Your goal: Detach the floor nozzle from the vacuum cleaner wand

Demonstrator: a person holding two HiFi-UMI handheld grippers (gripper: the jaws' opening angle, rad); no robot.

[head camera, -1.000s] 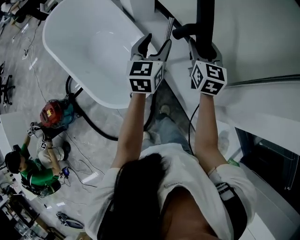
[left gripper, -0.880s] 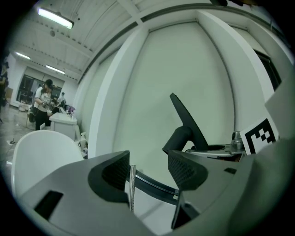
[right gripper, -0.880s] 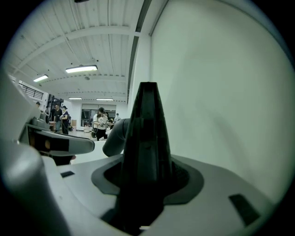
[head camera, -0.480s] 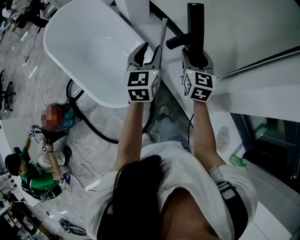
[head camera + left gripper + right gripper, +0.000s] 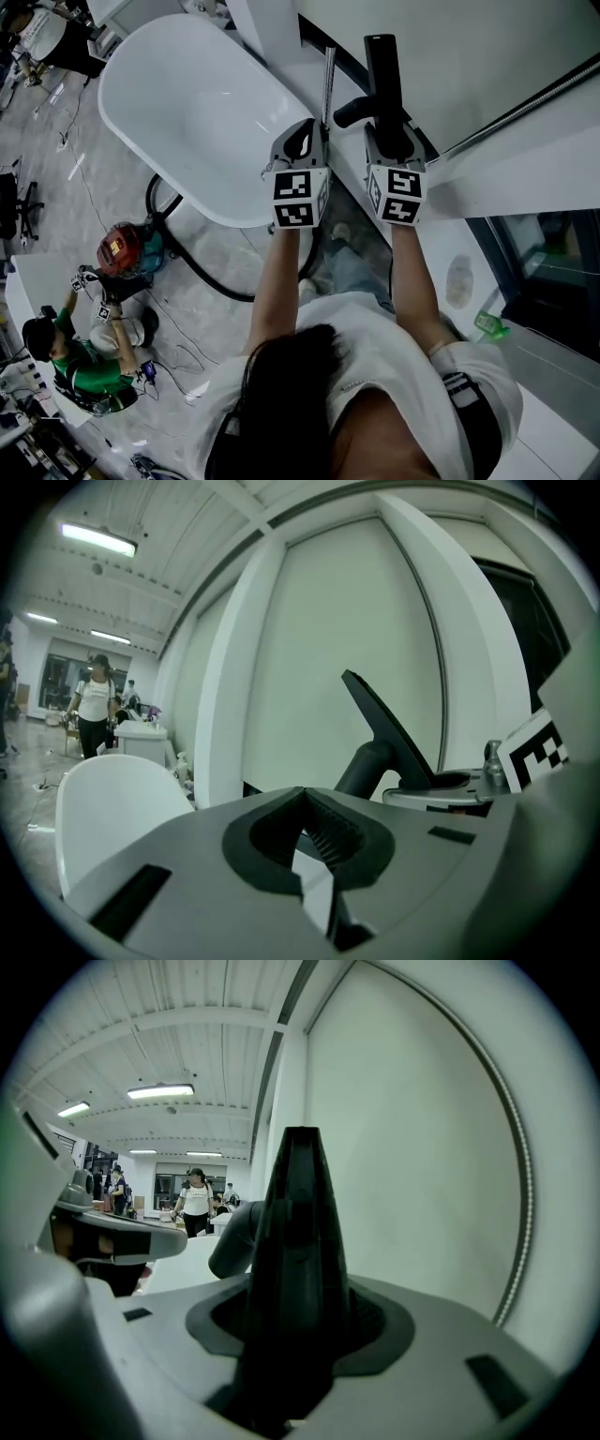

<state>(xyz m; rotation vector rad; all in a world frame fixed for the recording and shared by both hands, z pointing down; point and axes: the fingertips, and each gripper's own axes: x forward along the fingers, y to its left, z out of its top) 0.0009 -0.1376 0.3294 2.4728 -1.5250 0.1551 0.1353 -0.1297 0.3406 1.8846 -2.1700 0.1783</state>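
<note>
Left hand-held gripper (image 5: 309, 133) just closed empty, right hand-held gripper (image 5: 392, 133) still clamping floor nozzle (image 5: 382, 66)

1. The floor nozzle (image 5: 292, 1241) has its lower end buried between the jaws of the right hand-held gripper (image 5: 291, 1335), which clamp it.
2. From above, the metal wand (image 5: 328, 80) runs behind the left hand-held gripper (image 5: 312, 131). Its joint with the nozzle is hidden, and I cannot tell whether the two touch.
3. The black hose (image 5: 211, 274) is partly hidden under the white tub (image 5: 178, 103).
4. The people across the room (image 5: 196, 1202) are too small to make out.
</note>
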